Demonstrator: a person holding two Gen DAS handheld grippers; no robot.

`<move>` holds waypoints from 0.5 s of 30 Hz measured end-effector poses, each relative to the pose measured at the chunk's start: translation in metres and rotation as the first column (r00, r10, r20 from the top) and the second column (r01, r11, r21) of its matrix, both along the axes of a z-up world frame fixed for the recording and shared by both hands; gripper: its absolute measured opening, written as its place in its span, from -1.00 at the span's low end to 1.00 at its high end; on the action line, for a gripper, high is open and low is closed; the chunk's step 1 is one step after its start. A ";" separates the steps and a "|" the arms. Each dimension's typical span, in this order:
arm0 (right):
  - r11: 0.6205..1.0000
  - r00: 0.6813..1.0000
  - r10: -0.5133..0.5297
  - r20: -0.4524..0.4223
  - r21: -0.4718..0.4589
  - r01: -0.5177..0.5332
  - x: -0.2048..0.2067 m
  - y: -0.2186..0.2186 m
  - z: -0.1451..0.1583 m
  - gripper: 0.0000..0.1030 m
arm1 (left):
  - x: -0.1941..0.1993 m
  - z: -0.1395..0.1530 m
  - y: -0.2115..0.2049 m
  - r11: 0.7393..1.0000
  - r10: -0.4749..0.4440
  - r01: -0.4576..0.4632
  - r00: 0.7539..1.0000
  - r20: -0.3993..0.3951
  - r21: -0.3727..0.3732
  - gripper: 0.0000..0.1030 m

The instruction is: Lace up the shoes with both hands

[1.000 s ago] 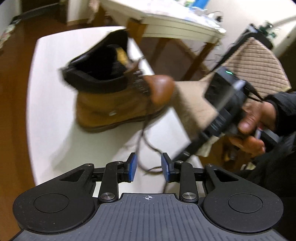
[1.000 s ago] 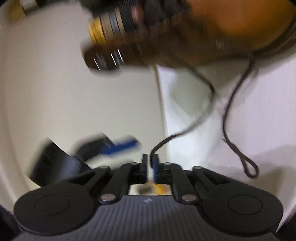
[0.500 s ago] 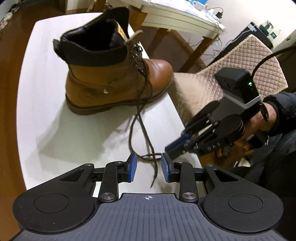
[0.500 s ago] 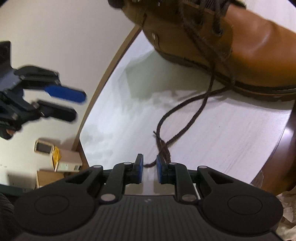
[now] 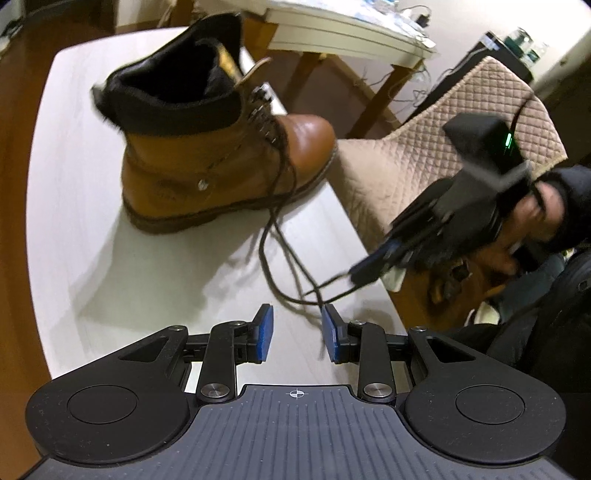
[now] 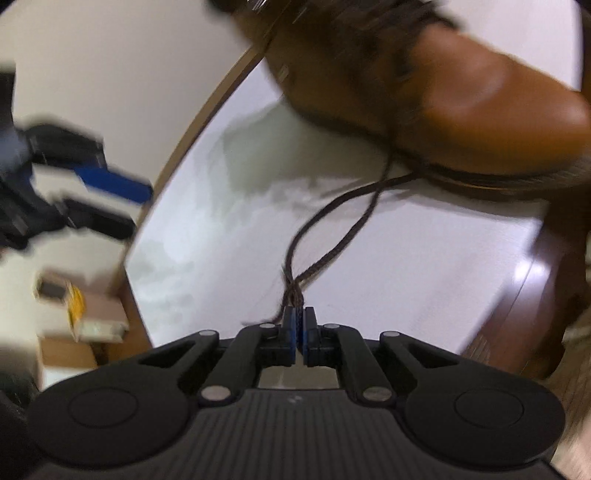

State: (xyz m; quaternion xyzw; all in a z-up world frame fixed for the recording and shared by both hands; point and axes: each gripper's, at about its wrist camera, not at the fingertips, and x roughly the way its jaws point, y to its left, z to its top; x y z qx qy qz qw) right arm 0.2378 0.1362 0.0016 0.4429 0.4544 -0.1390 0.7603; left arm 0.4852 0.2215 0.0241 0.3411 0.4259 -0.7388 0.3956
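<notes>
A tan leather boot (image 5: 221, 166) with a black collar stands on the white table (image 5: 110, 258); it shows blurred up close in the right wrist view (image 6: 461, 92). Its dark brown lace (image 5: 273, 251) trails from the eyelets toward the table's near edge. My right gripper (image 6: 299, 321) is closing, its blue pads pinching two crossed lace strands (image 6: 332, 254). From the left wrist view the right gripper (image 5: 364, 275) holds the lace slightly off the table. My left gripper (image 5: 297, 325) stands open with nothing between its pads, the lace loop just ahead; it appears blurred at left (image 6: 142, 210).
A quilted beige chair (image 5: 424, 147) stands right beside the table's right edge. A second table with papers (image 5: 351, 26) is behind the boot. A person's hand (image 5: 546, 206) grips the right tool. Cardboard boxes (image 6: 85, 317) lie on the floor below.
The right gripper's jaws have gone from apart around the lace to pinched on it, and it has rolled and lifted the strands a little. The left gripper has stayed open and nearly still.
</notes>
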 end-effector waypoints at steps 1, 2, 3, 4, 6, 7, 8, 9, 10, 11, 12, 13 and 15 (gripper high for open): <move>0.999 0.999 -0.048 0.008 0.014 0.048 -0.009 -0.005 0.007 -0.92 | -0.004 0.002 -0.005 1.000 -0.018 0.018 1.000 -0.009 -0.017 -0.39; 0.993 0.993 -0.114 0.026 0.031 0.113 -0.022 -0.012 0.019 -0.92 | -0.006 0.004 -0.008 0.999 -0.030 0.030 0.999 -0.016 -0.029 -0.39; 0.988 0.988 -0.147 0.042 0.045 0.145 -0.029 -0.015 0.025 -0.92 | -0.009 0.005 -0.011 0.998 -0.044 0.043 0.999 -0.028 -0.040 -0.39; 0.976 0.975 -0.209 0.074 0.081 0.203 -0.041 -0.020 0.036 -0.92 | -0.014 0.007 -0.016 0.997 -0.064 0.062 0.997 -0.044 -0.054 -0.39; 0.938 0.932 -0.329 0.153 0.171 0.303 -0.060 -0.026 0.056 -0.92 | -0.022 0.010 -0.022 0.992 -0.103 0.099 0.993 -0.056 -0.073 -0.39; 0.919 0.907 -0.374 0.191 0.205 0.336 -0.067 -0.028 0.064 -0.92 | -0.026 0.012 -0.024 0.989 -0.126 0.122 0.991 -0.052 -0.083 -0.39; 0.904 0.882 -0.411 0.231 0.225 0.363 -0.073 -0.028 0.074 -0.92 | -0.031 0.014 -0.026 0.985 -0.150 0.145 0.988 -0.047 -0.093 -0.39; 0.889 0.853 -0.447 0.269 0.245 0.388 -0.080 -0.029 0.083 -0.92 | -0.034 0.016 -0.027 0.981 -0.172 0.167 0.984 -0.041 -0.102 -0.39; 0.877 0.824 -0.474 0.309 0.253 0.409 -0.086 -0.030 0.094 -0.92 | -0.038 0.019 -0.028 0.976 -0.192 0.188 0.981 -0.032 -0.110 -0.39; 0.865 0.793 -0.499 0.349 0.261 0.429 -0.091 -0.031 0.106 -0.92 | -0.040 0.021 -0.028 0.973 -0.203 0.199 0.979 -0.028 -0.115 -0.39; 0.852 0.760 -0.522 0.387 0.270 0.448 -0.097 -0.032 0.117 -0.92 | -0.042 0.022 -0.028 0.971 -0.214 0.209 0.977 -0.026 -0.120 -0.39; 0.841 0.722 -0.541 0.431 0.286 0.459 -0.103 -0.033 0.130 -0.92 | -0.044 0.025 -0.027 0.967 -0.226 0.222 0.974 -0.021 -0.127 -0.39; 0.829 0.674 -0.559 0.483 0.297 0.475 -0.110 -0.035 0.147 -0.92 | -0.045 0.031 -0.026 0.962 -0.236 0.232 0.972 -0.009 -0.147 -0.39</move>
